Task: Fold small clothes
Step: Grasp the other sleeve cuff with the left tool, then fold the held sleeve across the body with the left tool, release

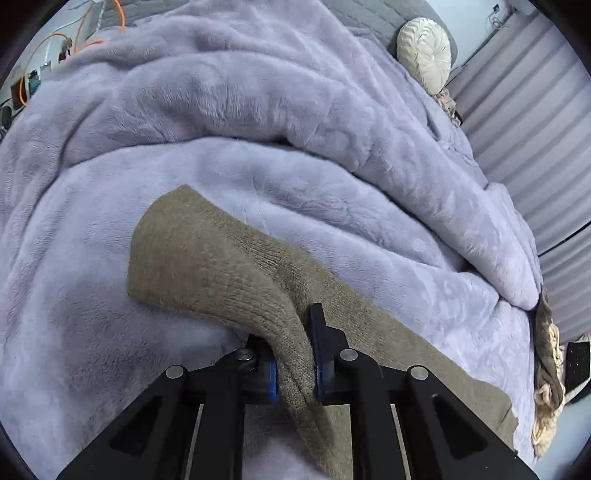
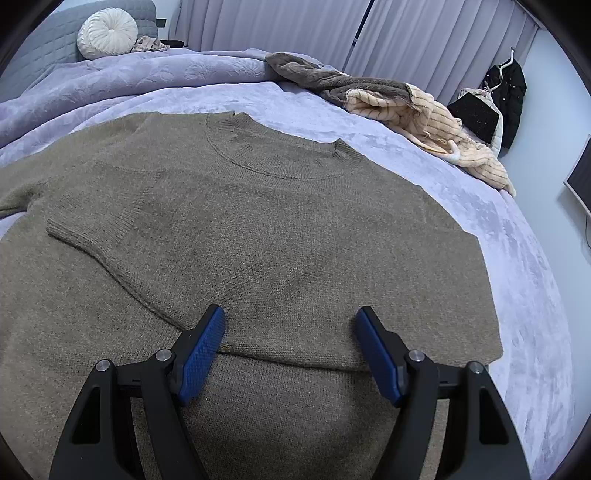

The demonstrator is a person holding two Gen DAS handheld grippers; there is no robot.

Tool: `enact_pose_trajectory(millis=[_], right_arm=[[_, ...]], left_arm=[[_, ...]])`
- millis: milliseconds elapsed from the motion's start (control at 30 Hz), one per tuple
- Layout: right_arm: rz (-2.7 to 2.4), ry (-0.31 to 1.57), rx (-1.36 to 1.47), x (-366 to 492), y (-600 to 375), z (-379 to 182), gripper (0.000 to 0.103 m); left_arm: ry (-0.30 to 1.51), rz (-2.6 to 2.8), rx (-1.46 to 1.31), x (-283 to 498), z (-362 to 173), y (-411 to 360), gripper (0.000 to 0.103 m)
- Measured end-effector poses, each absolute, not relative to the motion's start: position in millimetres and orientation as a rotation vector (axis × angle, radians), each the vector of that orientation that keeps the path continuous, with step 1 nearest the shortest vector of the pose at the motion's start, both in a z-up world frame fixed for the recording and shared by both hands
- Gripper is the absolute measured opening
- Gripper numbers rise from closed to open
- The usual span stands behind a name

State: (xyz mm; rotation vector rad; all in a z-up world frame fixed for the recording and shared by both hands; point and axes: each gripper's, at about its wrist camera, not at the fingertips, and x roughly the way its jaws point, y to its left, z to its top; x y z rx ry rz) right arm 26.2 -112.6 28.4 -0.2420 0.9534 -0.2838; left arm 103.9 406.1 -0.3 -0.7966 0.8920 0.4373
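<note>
An olive-brown knit sweater [image 2: 280, 236] lies flat on the lilac bed blanket [image 2: 524, 295], collar toward the far side. One sleeve [image 2: 122, 225] is folded across its chest. My right gripper [image 2: 291, 328] is open and empty, hovering over the sweater's lower front with its blue pads [image 2: 201, 358] apart. In the left wrist view my left gripper [image 1: 295, 347] is shut on the sweater's other sleeve [image 1: 207, 258], pinching a fold of the knit between its blue pads; the cuff end lies on the blanket beyond.
A pile of cream and grey clothes [image 2: 406, 107] lies at the bed's far right edge. A round cream cushion [image 2: 107, 33] sits by the grey headboard. A bunched blanket ridge [image 1: 258, 96] rises behind the sleeve. Curtains [image 2: 406, 37] and a hanging black jacket [image 2: 511, 99] stand beyond.
</note>
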Motion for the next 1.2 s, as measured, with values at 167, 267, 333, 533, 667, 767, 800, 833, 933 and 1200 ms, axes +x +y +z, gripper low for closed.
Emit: enact_pose_trajectory(millis=[167,267,333,533,667,767,800,833,933,1200], right_arm=[[-0.281,0.965,-0.239,28,-113,30,0.076],[-0.268,0.996,-0.214,30,-116,35,0.076],[-0.25,1.018,-0.19,30,-119,41,0.076],[-0.254,1.028,-0.172,15,-132,54,0.076],[-0.286,1.027,-0.134,5,-154,61,0.076],[-0.308,1.025,-0.106,-1,-170,66,0.076],[-0.312,1.025,-0.102,-2,-174,67,0.076],[-0.315,1.025,-0.096,-4,-178,68,0.076],[-0.321,1.014,-0.087,-8,-186,72,0.076],[-0.326,1.0,-0.065,-19,-207,78,0.076]], left_arm=[[0.865,0.427,-0.603,94,39,375,0.01],[0.895,0.413,-0.494,106,49,344,0.01],[0.895,0.397,-0.454,108,53,326,0.01],[0.914,0.307,-0.295,120,68,251,0.01],[0.932,0.243,-0.211,127,72,197,0.01],[0.95,0.212,-0.167,130,70,164,0.01],[0.957,0.203,-0.157,131,70,154,0.01],[0.964,0.196,-0.146,131,70,144,0.01],[0.97,0.156,-0.102,130,71,112,0.01],[0.95,0.098,0.028,117,77,34,0.01]])
